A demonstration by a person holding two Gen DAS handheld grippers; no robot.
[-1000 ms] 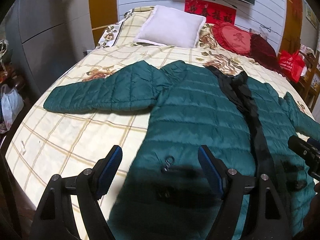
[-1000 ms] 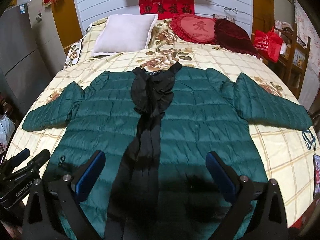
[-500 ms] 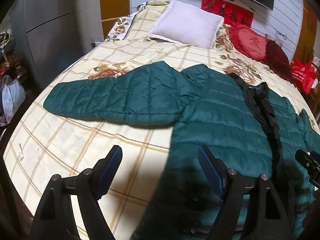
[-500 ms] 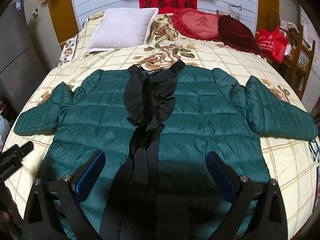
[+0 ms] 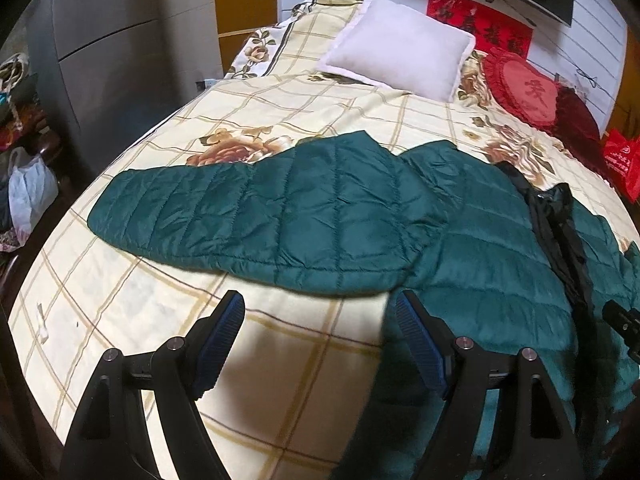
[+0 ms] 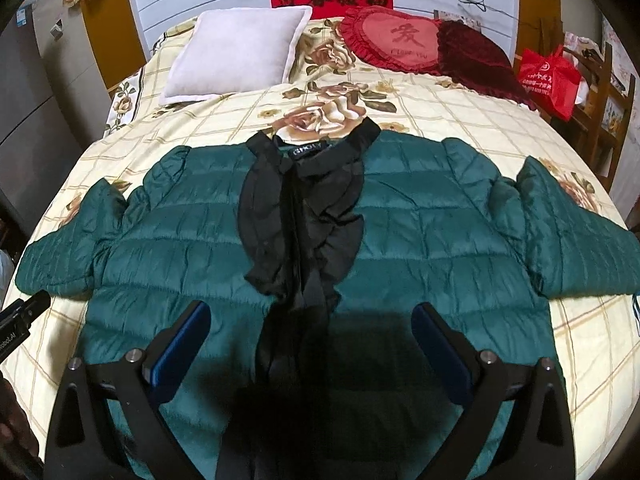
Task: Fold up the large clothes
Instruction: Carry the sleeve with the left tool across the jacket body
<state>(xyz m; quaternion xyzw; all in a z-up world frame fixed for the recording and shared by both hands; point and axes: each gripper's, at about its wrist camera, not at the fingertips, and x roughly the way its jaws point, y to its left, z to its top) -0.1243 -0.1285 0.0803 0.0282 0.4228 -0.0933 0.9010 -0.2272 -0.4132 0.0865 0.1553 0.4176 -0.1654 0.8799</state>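
A dark green quilted jacket [image 6: 420,236] lies flat and face up on the bed, both sleeves spread out, with a black ruffled collar and front strip [image 6: 300,208]. In the left wrist view its left sleeve [image 5: 260,216] stretches across the bedspread. My left gripper [image 5: 320,344] is open and empty, above the bedspread just below that sleeve. My right gripper [image 6: 310,344] is open and empty, above the jacket's lower front over the black strip.
The bed [image 5: 120,312] has a cream checked floral spread. A white pillow [image 6: 240,52] and a red heart cushion [image 6: 396,38] lie at the head. A red bag [image 6: 548,76] hangs on a wooden chair at right. Grey cabinets [image 5: 112,40] and a white bag [image 5: 30,196] stand left.
My left gripper has moved left, off the jacket's hem and toward the left sleeve. My right gripper has moved forward over the jacket's front. Both stay open.
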